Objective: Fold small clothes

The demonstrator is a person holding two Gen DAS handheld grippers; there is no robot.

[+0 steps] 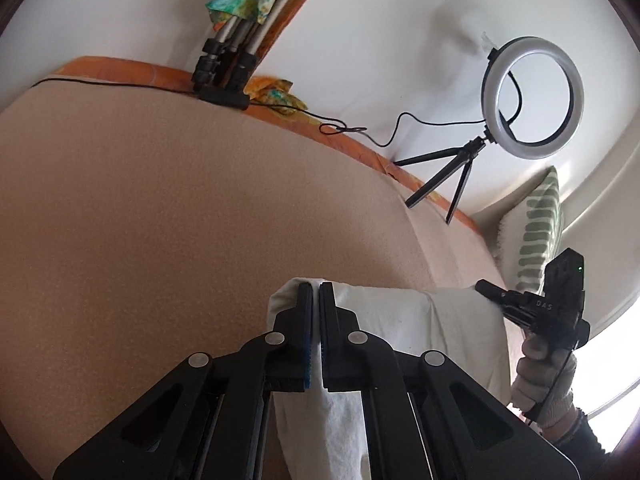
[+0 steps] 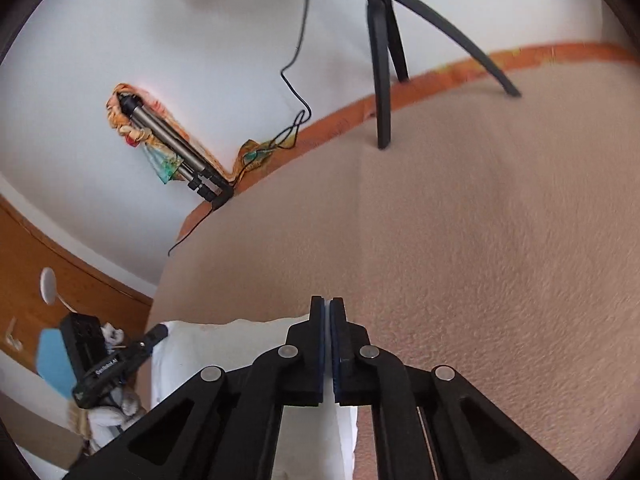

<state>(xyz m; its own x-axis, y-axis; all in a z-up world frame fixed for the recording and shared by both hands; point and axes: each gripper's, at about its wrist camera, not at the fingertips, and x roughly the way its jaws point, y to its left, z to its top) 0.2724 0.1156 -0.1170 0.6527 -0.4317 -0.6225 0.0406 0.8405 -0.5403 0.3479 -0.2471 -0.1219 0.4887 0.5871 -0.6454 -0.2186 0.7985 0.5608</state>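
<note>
Left wrist view first: the big beige blanket-covered surface (image 1: pixel 160 220) fills most of the frame, orange edging (image 1: pixel 120 70) along its far side, white wall (image 1: pixel 400 20) behind. Your white garment (image 1: pixel 420 320) hangs near you, its top edge stretched between the two grippers, the rest drooping down out of view. A ring light on a small tripod (image 1: pixel 534 98) stands at the far edge, and a folded tripod (image 1: pixel 228 60) leans against the wall with a cable trailing.

Your left gripper (image 1: pixel 316 292) has its jaws clamped narrow on the garment's left corner. Right wrist view: your right gripper (image 2: pixel 329 308) is likewise pinched tight on the right corner, with white cloth (image 2: pixel 240 352) showing between the pads.

Risks from here:
- Both pinches sit right at the cloth edge; a quick pull apart probably slips a corner out.
- Uneven hand heights would lay the fold skewed.
- Carrying the garment far forward could catch the ring light's tripod legs (image 2: pixel 384 80) or the cable (image 2: pixel 296 80).
- Lower part is hidden, so you can't tell whether it's bunched; lay down slowly.
</note>
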